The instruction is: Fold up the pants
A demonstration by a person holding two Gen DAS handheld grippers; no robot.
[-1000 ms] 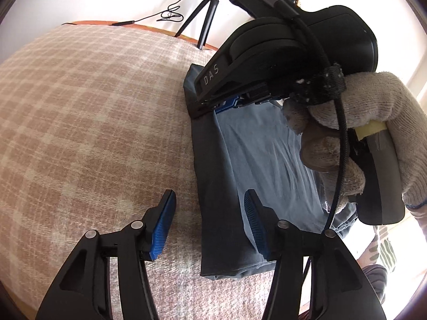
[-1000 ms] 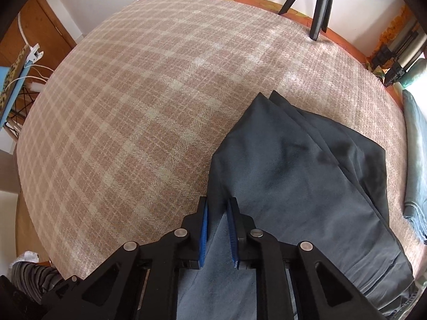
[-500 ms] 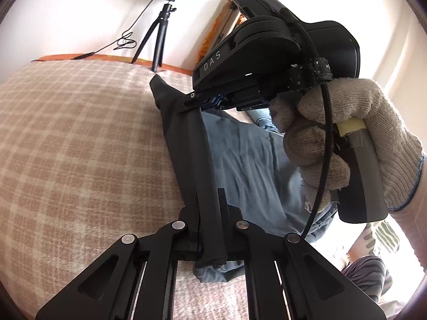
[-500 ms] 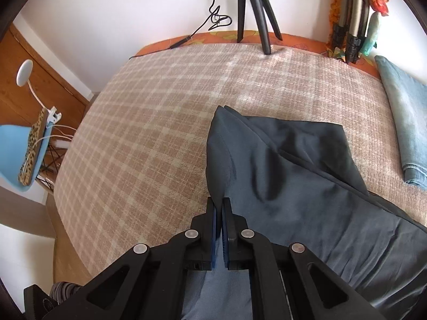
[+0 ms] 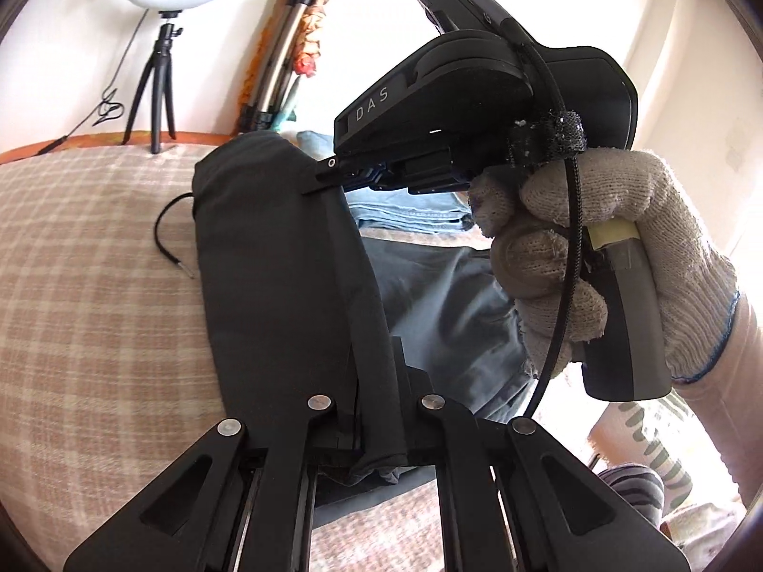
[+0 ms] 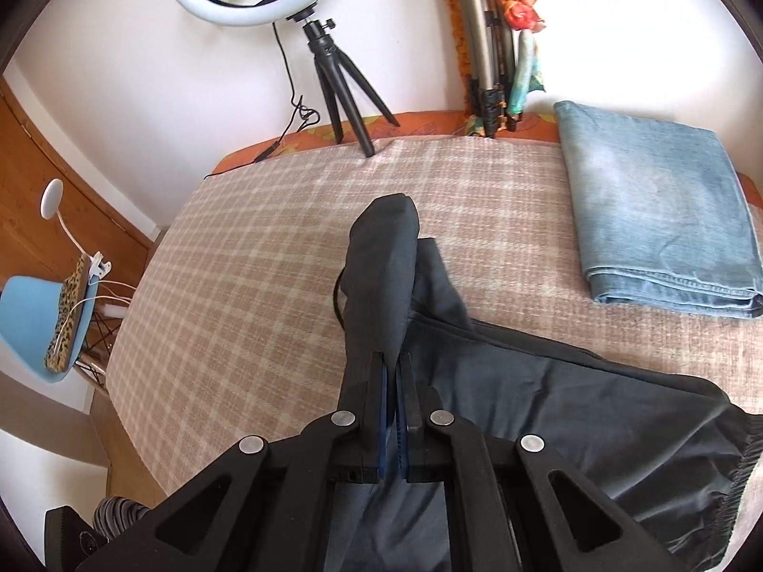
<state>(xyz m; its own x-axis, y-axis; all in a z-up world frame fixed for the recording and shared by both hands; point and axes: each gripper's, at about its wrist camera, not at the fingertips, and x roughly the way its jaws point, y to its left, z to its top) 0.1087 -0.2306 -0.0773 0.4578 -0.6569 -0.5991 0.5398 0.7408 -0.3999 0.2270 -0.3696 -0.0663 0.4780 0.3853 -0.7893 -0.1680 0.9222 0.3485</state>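
The dark grey pants (image 6: pixel 548 395) lie on a bed covered by a beige plaid blanket (image 6: pixel 248 286), with one edge of the fabric lifted off the surface between the two tongs. In the right wrist view the right gripper (image 6: pixel 395 410) is pressed together on a fold of the cloth, which rises in a narrow ridge away from the blue pads toward the far side of the bed; the rest of the garment spreads flat to the right, its gathered waistband (image 6: pixel 734 481) at the lower right edge. In the left wrist view the left gripper (image 5: pixel 376 424) pinches another part of the same lifted edge, a dark band of pants (image 5: pixel 286 276) running up from its fingers to the right gripper (image 5: pixel 334 176), seen there from the side and held by a hand in a knitted work glove (image 5: pixel 596 248).

Only the left view shows that gloved hand and the black handle with the letters DAS (image 5: pixel 376 107). A thin black cord (image 5: pixel 167 233) lies on the blanket (image 5: pixel 86 286) just left of the raised cloth. Only the right view shows the whole of the folded light blue jeans (image 6: pixel 663 209) lying apart from the pants at the far right of the bed, and a blue chair (image 6: pixel 38 319) off the left side. Both views take in the ring light on a small tripod (image 6: pixel 329 71) against the white wall.
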